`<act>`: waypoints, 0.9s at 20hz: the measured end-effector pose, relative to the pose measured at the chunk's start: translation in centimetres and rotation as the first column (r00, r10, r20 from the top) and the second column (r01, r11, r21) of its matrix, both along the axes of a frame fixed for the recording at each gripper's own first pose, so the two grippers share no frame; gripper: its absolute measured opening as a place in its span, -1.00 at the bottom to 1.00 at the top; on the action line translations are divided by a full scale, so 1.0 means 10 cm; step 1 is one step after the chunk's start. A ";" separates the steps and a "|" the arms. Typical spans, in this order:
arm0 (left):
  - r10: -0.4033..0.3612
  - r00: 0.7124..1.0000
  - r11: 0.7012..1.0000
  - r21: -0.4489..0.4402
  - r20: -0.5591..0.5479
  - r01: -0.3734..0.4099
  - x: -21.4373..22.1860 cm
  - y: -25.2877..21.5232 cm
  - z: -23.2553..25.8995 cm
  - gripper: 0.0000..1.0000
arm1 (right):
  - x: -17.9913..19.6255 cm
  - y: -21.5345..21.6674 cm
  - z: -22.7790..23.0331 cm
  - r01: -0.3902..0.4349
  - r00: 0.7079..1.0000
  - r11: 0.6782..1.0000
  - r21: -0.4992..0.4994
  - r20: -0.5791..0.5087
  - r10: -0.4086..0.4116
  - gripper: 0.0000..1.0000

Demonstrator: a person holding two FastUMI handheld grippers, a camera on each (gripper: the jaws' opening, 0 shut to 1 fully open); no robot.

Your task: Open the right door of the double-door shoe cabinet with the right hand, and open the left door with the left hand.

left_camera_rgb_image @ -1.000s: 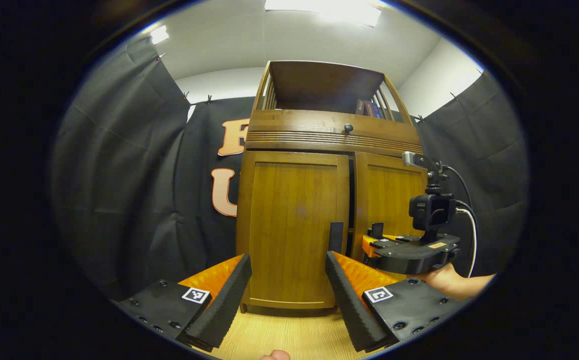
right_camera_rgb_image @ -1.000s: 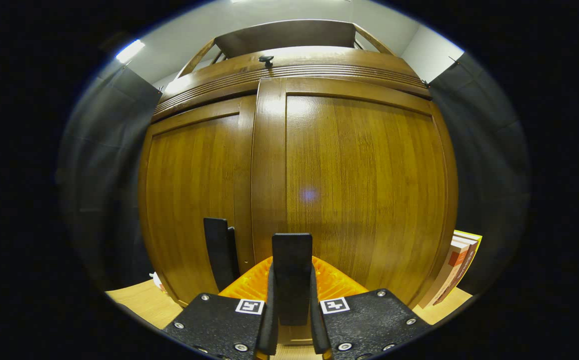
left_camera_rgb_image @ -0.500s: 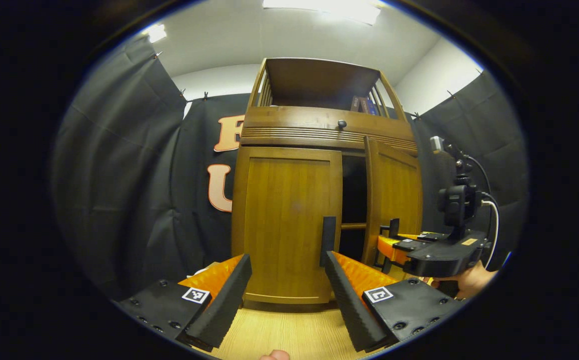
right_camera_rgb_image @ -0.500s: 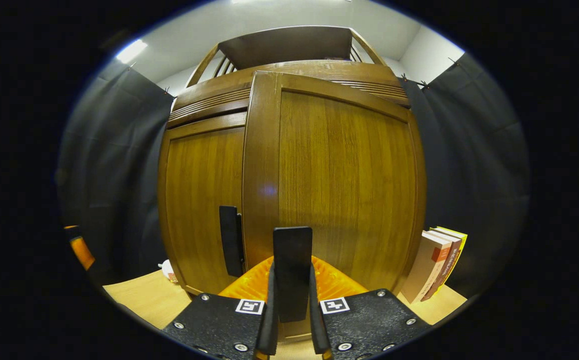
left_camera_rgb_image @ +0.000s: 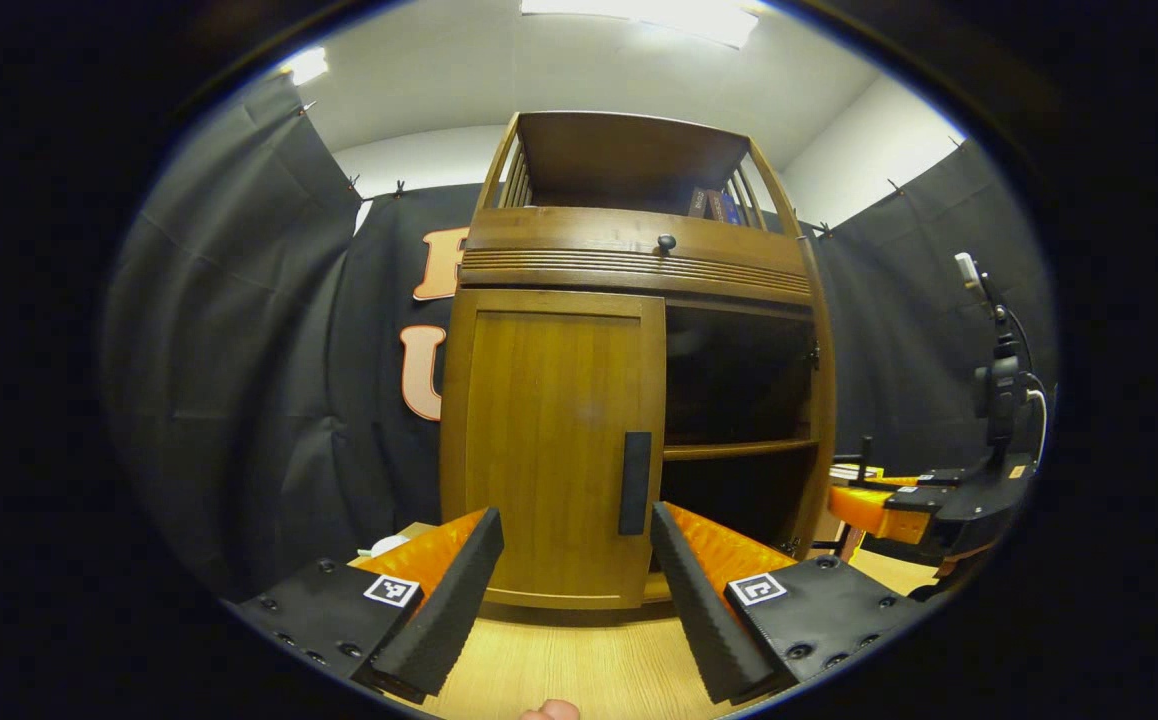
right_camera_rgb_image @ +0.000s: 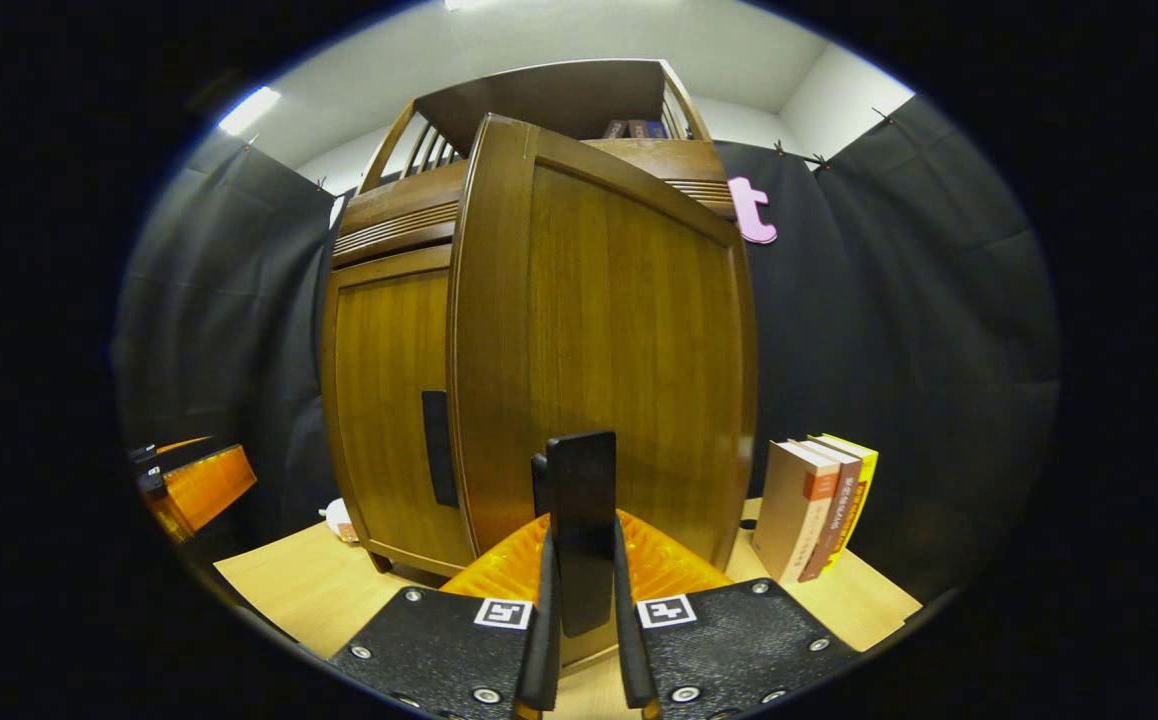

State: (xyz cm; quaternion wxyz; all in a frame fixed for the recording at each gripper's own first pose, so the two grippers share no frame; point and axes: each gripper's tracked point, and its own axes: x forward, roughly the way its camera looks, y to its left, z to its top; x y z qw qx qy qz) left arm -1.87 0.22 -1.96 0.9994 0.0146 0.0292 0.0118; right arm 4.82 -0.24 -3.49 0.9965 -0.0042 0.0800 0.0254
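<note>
The wooden shoe cabinet (left_camera_rgb_image: 629, 265) stands on a light wooden floor. Its left door (left_camera_rgb_image: 549, 450) is closed, with a dark upright handle (left_camera_rgb_image: 635, 483) at its inner edge. My left gripper (left_camera_rgb_image: 574, 525) is open a short way before that door, its right finger just below the handle and touching nothing. The right door (right_camera_rgb_image: 619, 350) is swung wide open, and a dark inside with a shelf (left_camera_rgb_image: 734, 450) shows behind it. My right gripper (right_camera_rgb_image: 582, 570) is shut on the right door's handle (right_camera_rgb_image: 582, 480). It also appears far right as the right gripper (left_camera_rgb_image: 879, 505).
Three books (right_camera_rgb_image: 819, 505) stand upright on the floor to the right of the cabinet, close to the open door. A small white object (left_camera_rgb_image: 389, 545) lies by the cabinet's left foot. Black cloth walls close in on both sides. More books (left_camera_rgb_image: 711, 205) sit on the top shelf.
My right gripper has pulled the right door from nearly closed to wide open, swinging out to the right. The left gripper has barely moved and stays open.
</note>
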 end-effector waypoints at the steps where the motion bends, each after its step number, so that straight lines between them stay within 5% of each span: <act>1: -0.001 1.000 1.000 -0.003 0.002 0.001 0.01 -0.02 0.00 0.86 | -0.05 -0.06 0.02 0.010 1.000 1.000 0.007 0.004 -0.010 -0.57; 11: -0.023 1.000 0.999 -0.032 0.001 0.023 0.06 -0.23 -0.05 0.86 | -0.33 -0.80 0.07 0.143 0.990 0.989 -0.034 -0.002 -0.143 -0.84; 12: -0.024 1.000 0.999 -0.035 -0.003 0.024 0.07 -0.24 -0.07 0.86 | -0.33 -0.88 0.08 0.157 0.988 0.987 -0.033 -0.004 -0.157 -0.74; 15: -0.026 1.000 0.999 -0.042 -0.006 0.025 0.09 -0.27 -0.08 0.86 | -0.38 -1.16 0.08 0.202 0.979 0.978 -0.054 0.000 -0.203 -0.92; 18: -0.014 1.000 0.999 -0.042 -0.003 0.014 0.11 -0.28 -0.07 0.86 | -0.43 -1.32 0.10 0.192 0.981 0.981 -0.016 0.000 -0.192 -0.98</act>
